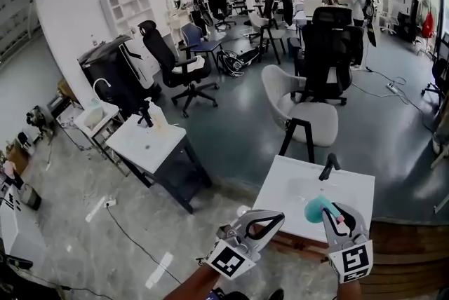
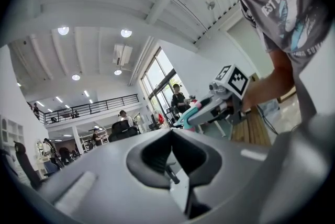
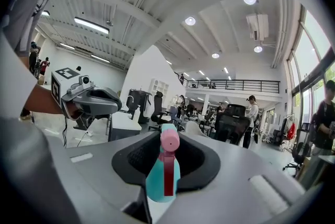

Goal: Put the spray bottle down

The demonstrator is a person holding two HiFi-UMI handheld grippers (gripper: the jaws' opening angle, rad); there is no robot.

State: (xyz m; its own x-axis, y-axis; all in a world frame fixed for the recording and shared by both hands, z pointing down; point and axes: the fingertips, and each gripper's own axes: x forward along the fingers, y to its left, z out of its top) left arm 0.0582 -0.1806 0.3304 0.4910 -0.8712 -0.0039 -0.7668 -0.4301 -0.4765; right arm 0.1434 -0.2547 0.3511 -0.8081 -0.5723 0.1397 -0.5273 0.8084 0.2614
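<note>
My right gripper (image 1: 331, 213) is shut on a teal spray bottle (image 1: 317, 208) with a pink nozzle, and holds it just above the near edge of a white table (image 1: 291, 186). In the right gripper view the bottle (image 3: 163, 178) stands between the grey jaws, nozzle pointing away. My left gripper (image 1: 276, 219) hovers left of that table's near corner, jaws together with nothing in them. The left gripper view shows its own jaws (image 2: 175, 165) closed around an empty hollow, and the right gripper (image 2: 205, 110) with the bottle (image 2: 184, 119) beyond. The left gripper (image 3: 88, 101) also shows in the right gripper view.
A black upright fitting (image 1: 328, 166) stands on the white table's far side. A second white table (image 1: 140, 146) with a bottle (image 1: 158, 116) is to the left. A beige chair (image 1: 302, 113) stands behind. Wooden boards (image 1: 407, 249) lie at the right, and a cable (image 1: 133, 239) runs across the floor.
</note>
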